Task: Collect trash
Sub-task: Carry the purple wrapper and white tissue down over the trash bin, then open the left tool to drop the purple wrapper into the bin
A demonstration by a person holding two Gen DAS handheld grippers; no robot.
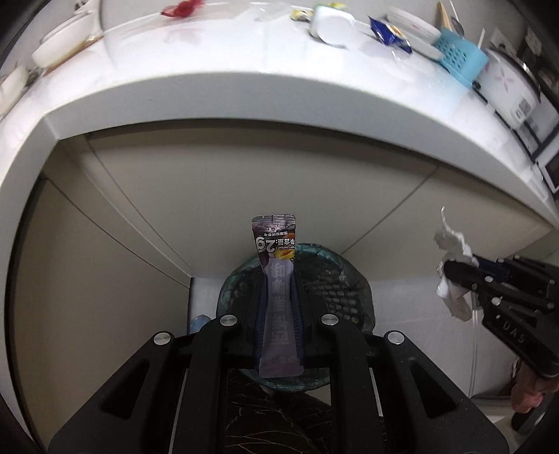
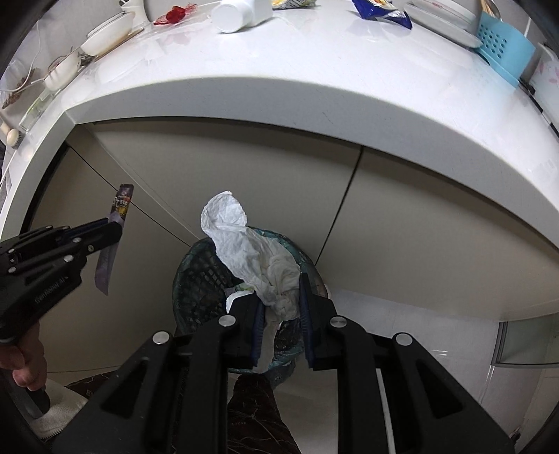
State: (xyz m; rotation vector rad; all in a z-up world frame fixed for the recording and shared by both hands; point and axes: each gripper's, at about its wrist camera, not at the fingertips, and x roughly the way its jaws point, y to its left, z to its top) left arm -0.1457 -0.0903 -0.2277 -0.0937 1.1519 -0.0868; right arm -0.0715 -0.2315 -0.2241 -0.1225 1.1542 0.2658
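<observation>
Left wrist view: the white countertop (image 1: 244, 90) ends in a thick rounded edge that overhangs beige cabinet doors (image 1: 244, 195). Below that overhang the space is open down to a mesh waste bin (image 1: 335, 290) lined with a greenish bag, standing on the floor against the cabinet base. The left gripper (image 1: 279, 300) hangs over the bin's mouth, its 2 fingers pinching a long purple sachet (image 1: 277, 279) held upright between the pads; the sachet's top end sticks out well past the fingertips, in front of the cabinet door. To the right, apart from the bin, the right gripper (image 1: 454, 276) is clamped on a crumpled white tissue (image 1: 450, 265). On the counter, well above both tools, lie a red wrapper (image 1: 181, 8), a white bottle (image 1: 332, 26) on its side and a blue wrapper (image 1: 387, 33).

Right wrist view: the same counter edge (image 2: 279, 101) curves overhead, with free room beneath it. The right gripper (image 2: 283, 307) pinches the tissue (image 2: 244, 241), which bulges forward beyond the fingertips and hides part of the bin (image 2: 199, 276) directly below. At the left, the left gripper (image 2: 111, 230) grips the sachet (image 2: 111, 244), beside the bin's rim rather than over it from this angle.
</observation>
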